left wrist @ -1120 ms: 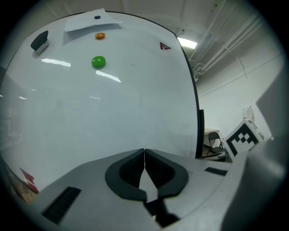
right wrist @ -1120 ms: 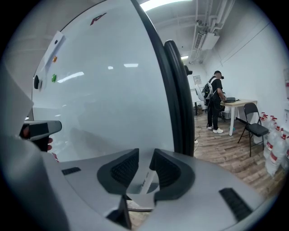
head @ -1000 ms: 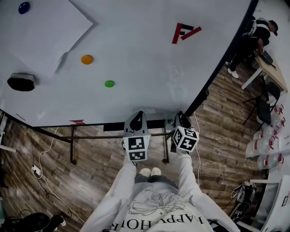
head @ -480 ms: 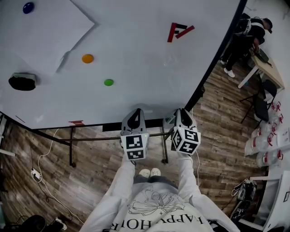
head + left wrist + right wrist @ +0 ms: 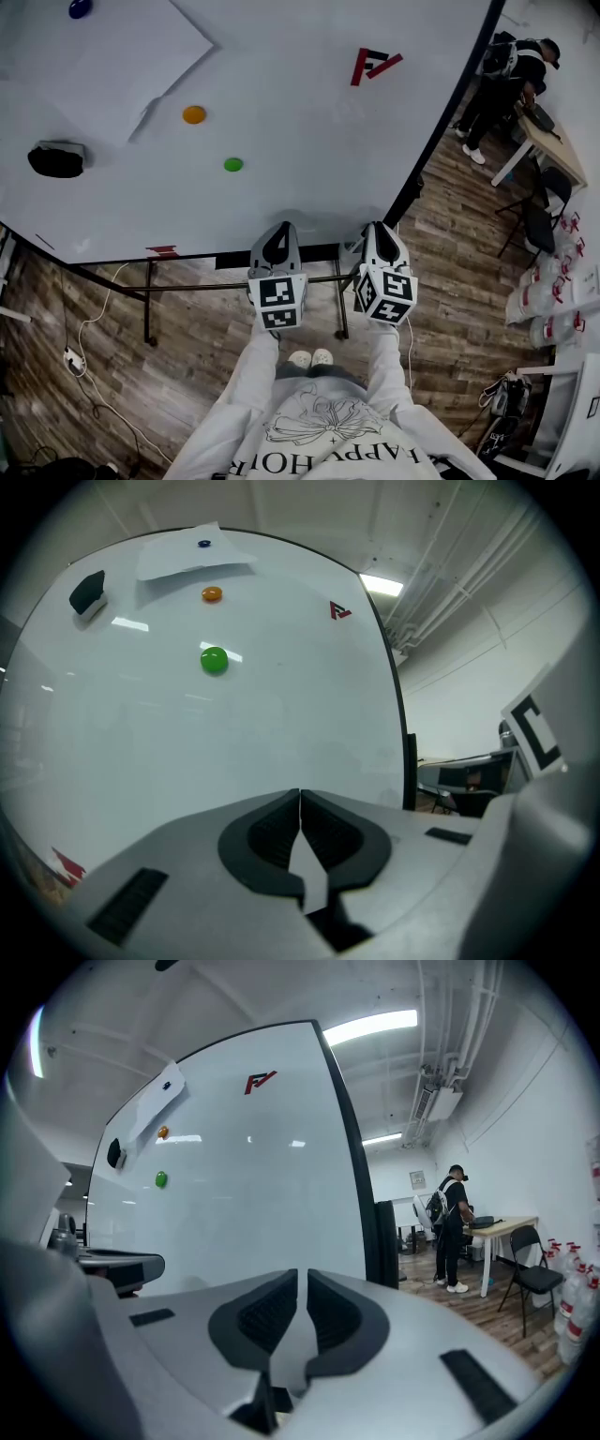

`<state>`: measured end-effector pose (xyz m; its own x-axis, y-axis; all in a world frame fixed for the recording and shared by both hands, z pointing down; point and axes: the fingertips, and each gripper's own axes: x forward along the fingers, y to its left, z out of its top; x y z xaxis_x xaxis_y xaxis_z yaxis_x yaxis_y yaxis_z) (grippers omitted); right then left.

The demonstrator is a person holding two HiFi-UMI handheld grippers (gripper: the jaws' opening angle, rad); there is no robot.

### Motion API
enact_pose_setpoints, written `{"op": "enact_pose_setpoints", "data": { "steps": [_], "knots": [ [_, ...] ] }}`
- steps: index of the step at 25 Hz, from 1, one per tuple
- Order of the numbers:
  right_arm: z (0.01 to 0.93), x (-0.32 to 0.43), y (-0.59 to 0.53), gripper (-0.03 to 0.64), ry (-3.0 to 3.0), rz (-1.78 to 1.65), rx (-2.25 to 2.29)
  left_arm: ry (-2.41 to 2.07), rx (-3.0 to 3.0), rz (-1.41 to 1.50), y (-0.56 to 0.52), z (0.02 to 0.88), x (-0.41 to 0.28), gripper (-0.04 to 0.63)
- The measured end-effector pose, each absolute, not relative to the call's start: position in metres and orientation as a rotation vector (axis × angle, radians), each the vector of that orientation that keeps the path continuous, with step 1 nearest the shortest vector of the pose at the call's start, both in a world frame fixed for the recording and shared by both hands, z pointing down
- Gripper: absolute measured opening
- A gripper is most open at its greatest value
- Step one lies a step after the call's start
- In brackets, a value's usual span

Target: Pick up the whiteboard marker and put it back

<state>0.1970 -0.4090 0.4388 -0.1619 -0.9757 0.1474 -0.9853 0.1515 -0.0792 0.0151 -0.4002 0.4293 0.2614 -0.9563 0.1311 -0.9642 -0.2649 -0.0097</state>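
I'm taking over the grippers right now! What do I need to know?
Left gripper: shut, empty.
Right gripper: empty; its jaws have just been closing, with a thin gap left.
Both point at the whiteboard, near its bottom edge.
Marker: not in any view, so I cannot tell whether it is back yet.
Left to do: find the marker and check that it is in its place.

Pair, left gripper and right gripper: grey moulded shells, black ribbed pads, each topped by a white cube with black square markers. Wearer: pale grey sweatshirt, long sleeves, line-drawn flower and lettering on the chest; white shoes.
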Motion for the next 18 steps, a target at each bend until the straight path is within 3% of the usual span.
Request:
{"op": "enact_pose_setpoints", "data": {
  "steps": [18],
  "knots": [
    [0.435,0.194,-0.392,0.021,-2.341,0.219,2.001,-1.872,2.450,0.141,-0.384,0.418,0.011,0.006]
  ]
}}
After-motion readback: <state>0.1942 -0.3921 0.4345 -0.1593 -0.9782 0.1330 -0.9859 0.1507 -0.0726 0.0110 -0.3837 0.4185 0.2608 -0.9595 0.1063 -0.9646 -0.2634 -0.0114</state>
